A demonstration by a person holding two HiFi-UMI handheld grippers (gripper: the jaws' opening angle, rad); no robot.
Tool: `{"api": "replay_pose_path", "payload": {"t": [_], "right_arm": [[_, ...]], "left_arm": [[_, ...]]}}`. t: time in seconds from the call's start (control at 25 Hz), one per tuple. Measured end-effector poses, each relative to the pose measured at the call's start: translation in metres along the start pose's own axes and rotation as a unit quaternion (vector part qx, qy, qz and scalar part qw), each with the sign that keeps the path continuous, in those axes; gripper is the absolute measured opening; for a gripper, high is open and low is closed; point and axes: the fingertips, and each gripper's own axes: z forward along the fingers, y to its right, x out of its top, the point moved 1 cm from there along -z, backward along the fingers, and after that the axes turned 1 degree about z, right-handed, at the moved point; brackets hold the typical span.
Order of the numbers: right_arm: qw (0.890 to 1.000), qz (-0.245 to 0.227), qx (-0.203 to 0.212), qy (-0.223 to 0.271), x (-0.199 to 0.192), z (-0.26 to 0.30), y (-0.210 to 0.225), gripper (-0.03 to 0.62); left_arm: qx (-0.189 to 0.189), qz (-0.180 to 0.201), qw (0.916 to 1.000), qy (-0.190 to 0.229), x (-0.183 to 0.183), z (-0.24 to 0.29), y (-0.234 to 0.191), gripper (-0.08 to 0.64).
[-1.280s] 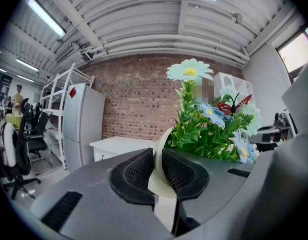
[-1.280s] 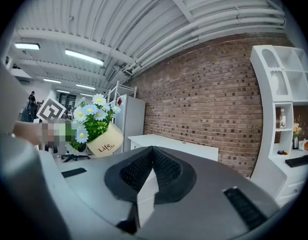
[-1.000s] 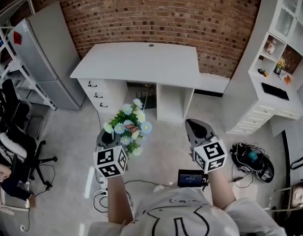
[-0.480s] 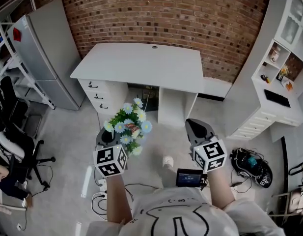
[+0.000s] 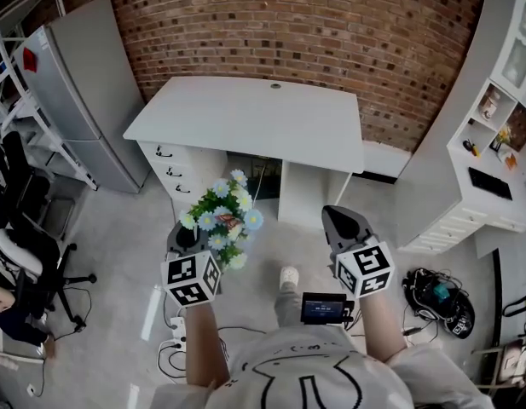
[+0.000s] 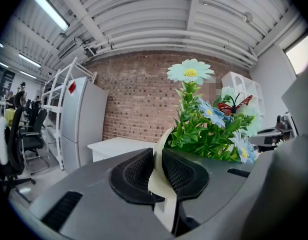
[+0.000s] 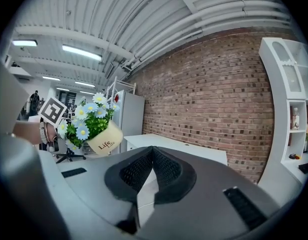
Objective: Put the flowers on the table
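Note:
A small cream pot of blue and white daisies [image 5: 222, 218] with a red butterfly is held in the air by my left gripper [image 5: 185, 239], whose jaws are shut on the pot's rim [image 6: 160, 176]. In the right gripper view the flower pot [image 7: 96, 126] hangs tilted at the left. The white table [image 5: 245, 119] stands ahead against the brick wall, its top bare. My right gripper [image 5: 341, 222] is at the same height to the right, shut with nothing between its pads [image 7: 153, 172].
A grey fridge [image 5: 71, 92] stands left of the table. White shelving [image 5: 493, 126] lines the right side. Office chairs [image 5: 24, 254] are at the far left. Cables and a bag [image 5: 437, 292] lie on the floor at right, a power strip [image 5: 173, 326] at left.
The view has shifted slightly, so the table sits a little nearer and further right. Both grippers hold the same pose, the flowers still in the left one.

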Motion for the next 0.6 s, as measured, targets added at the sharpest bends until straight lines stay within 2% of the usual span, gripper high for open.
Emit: {"api": "replay_pose_path", "payload": {"t": [0.6], "right_arm": [[1.0, 0.014, 0.016, 0.006, 0.012, 0.122, 0.084, 0.014]], "left_arm": [[0.01, 0.003, 0.9999, -0.005, 0.02, 0.134, -0.003, 0.061]]}}
